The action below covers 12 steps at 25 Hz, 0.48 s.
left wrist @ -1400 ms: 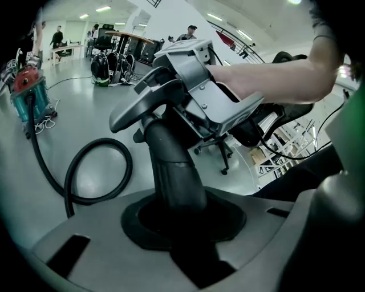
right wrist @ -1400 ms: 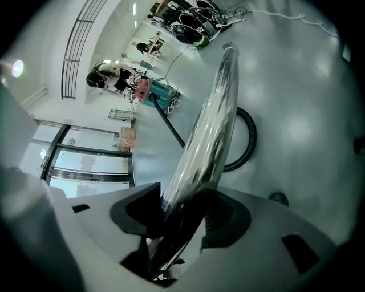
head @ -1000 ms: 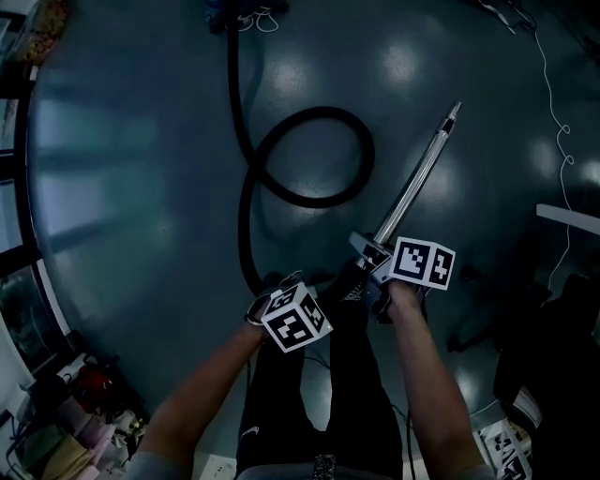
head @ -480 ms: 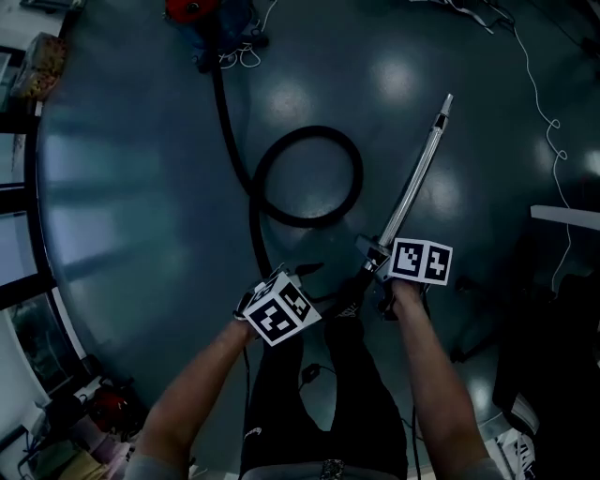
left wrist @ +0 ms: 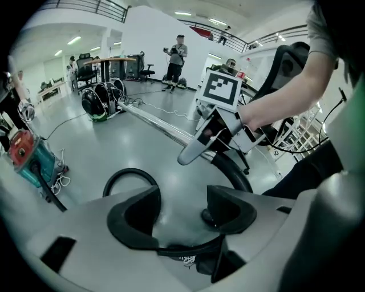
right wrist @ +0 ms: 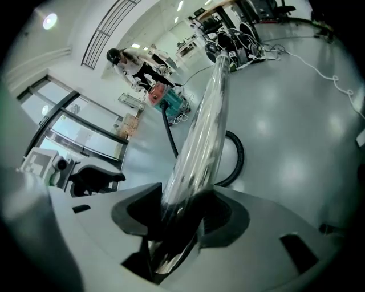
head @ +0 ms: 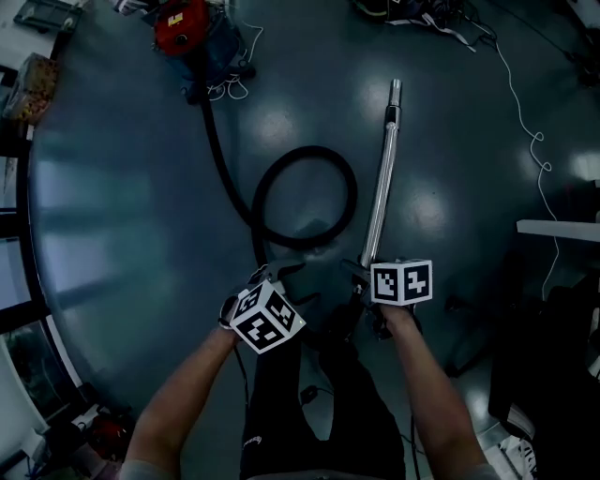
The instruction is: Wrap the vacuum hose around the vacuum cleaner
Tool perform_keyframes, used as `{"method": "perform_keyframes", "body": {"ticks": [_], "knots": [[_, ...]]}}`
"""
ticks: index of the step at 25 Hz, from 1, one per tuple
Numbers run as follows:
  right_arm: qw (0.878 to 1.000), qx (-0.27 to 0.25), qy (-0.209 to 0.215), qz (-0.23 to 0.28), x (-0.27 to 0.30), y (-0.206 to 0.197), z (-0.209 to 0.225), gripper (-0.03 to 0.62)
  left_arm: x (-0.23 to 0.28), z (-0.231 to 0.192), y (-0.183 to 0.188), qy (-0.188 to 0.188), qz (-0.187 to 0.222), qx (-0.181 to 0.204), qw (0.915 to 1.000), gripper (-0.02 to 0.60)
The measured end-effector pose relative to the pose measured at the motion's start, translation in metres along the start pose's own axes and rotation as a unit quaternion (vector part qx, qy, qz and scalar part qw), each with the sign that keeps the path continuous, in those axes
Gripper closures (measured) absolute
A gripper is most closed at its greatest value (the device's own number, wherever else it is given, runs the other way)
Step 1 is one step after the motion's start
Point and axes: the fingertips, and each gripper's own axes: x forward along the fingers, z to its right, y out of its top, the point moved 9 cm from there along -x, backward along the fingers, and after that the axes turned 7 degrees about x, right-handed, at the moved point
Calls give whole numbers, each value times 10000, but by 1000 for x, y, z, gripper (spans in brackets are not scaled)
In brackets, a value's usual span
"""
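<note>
The right gripper (right wrist: 179, 215) clamps wand (head: 380, 187), left gripper (left wrist: 179, 208) gapes empty — hose loop (head: 302, 243) ahead.

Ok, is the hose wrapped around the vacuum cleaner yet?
No, the hose lies in a loop on the floor, not around the red vacuum cleaner.

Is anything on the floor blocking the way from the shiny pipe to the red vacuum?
Nothing visible blocks it. Between the metal pipe, clamped in the right gripper, and the vacuum cleaner lies only the hose, looped on the bare floor. A white cord is coiled beside the vacuum cleaner.
</note>
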Motion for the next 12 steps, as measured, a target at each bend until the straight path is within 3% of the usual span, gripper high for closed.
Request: {"method": "perform_keyframes", "body": {"ticks": [5,12], "knots": [[9988,-410,-95,-232,8,18,-23,390,-7,-57,17,57,168,383,9991,311],[9945,-877,-393,-420,27,47,-51,391,-34,-140,36,131,284,1323,9907,311]]}}
